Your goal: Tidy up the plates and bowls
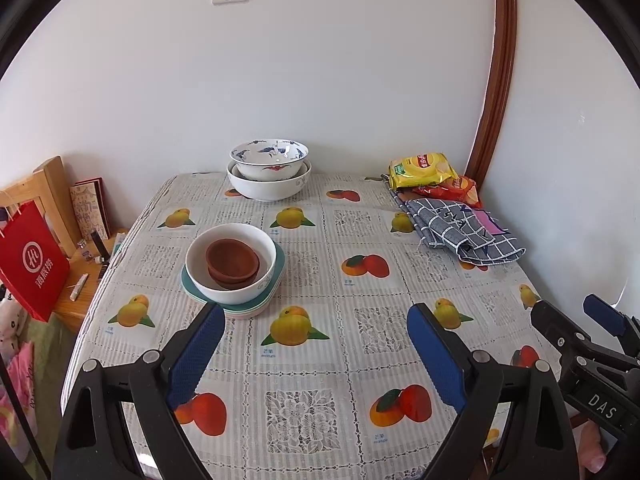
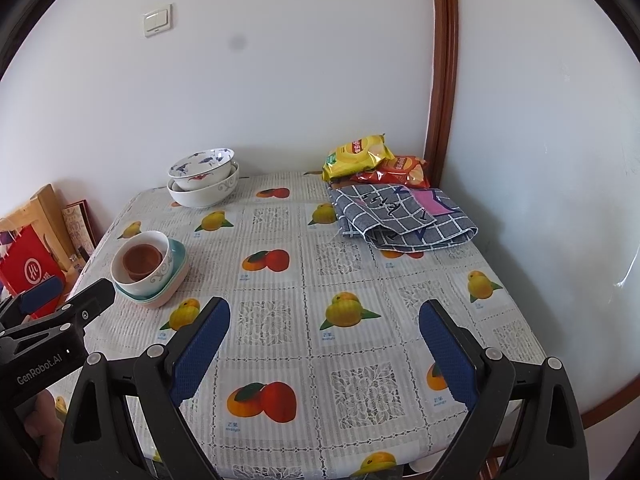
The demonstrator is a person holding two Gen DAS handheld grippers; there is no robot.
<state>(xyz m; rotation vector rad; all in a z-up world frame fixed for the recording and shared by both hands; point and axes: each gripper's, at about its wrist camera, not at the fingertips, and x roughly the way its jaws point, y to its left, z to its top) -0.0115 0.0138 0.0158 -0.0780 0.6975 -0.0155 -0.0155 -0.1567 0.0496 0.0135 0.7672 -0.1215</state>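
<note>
Left wrist view: the left tool [image 1: 316, 320] hovered over the near part of the surface [image 1: 304, 364], its blue pads wide apart with nothing between them. The surface wore a cloth printed with fruit pictures, small captions reading "mango" under some of them. Just beyond the left pad stood a stack: a white bowl [image 1: 232, 268] holding two nested brown bowls [image 1: 233, 259], all resting on teal and pink plates [image 1: 248, 308]. At the far edge near the wall, a blue-patterned bowl [image 1: 269, 157] sat inside a larger white bowl [image 1: 269, 186]. At the far right corner lay a yellow snack bag [image 1: 422, 170], a red snack bag [image 1: 458, 189] and a folded checked cloth [image 1: 464, 232]; the print on the bags was too small to read. A red paper bag [image 1: 32, 260] with a round white logo and Chinese characters hung at the left, beside the surface. The right tool [image 1: 600, 316] showed at the right edge, its body marked "DAS".

Right wrist view: the right tool [image 2: 324, 320] likewise hung over the surface [image 2: 360, 344] with its pads apart and empty. The stack of white bowl [image 2: 144, 272], brown bowls [image 2: 142, 261] and plates [image 2: 168, 296] stood to the left, the nested pair of bowls [image 2: 204, 184] at the far edge. The left tool [image 2: 60, 300] entered at the left, labelled "GenRobot.AI". A light switch [image 2: 157, 20] was on the wall.
</note>
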